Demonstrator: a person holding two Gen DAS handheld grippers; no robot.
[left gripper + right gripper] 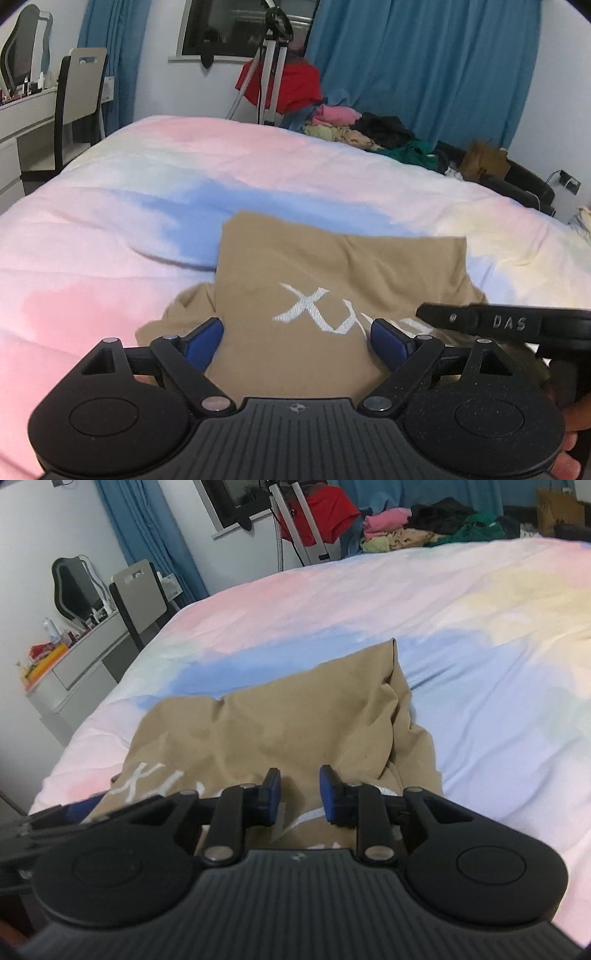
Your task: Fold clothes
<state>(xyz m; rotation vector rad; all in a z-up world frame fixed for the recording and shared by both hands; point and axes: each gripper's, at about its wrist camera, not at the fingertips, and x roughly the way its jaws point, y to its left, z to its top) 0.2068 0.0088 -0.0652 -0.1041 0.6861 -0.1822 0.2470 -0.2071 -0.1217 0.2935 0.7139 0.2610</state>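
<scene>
A tan garment (332,273) with white embroidered letters (314,306) is lying on the bed (110,229), near the front edge, partly folded over itself. It is resting on a bedcover with soft pink, blue and pale yellow patches.

The left gripper (297,338) is hovering low over the near part of the garment. Its two blue fingers (205,341) are standing wide apart, so it is open, and the cloth is showing between them; whether the fingers are touching the cloth cannot be told. To the right in the left wrist view, the black body of the other tool is coming into the picture, just beside the left gripper.

The right gripper (300,794) is also over the near part of the garment (280,723). Its blue pads (328,794) are standing with a narrow gap between them and no cloth is pinched there, so it is open too. In this view the garment is rising in a wrinkled ridge toward a pointed corner at the far side.

At the far end of the bed a pile of clothes (354,129) in pink, black, green and yellow is lying. Behind it a tripod (271,66) with a red cloth (288,88) is standing before blue curtains (424,74). At the left a chair (79,107) is standing beside a white desk (22,122).
</scene>
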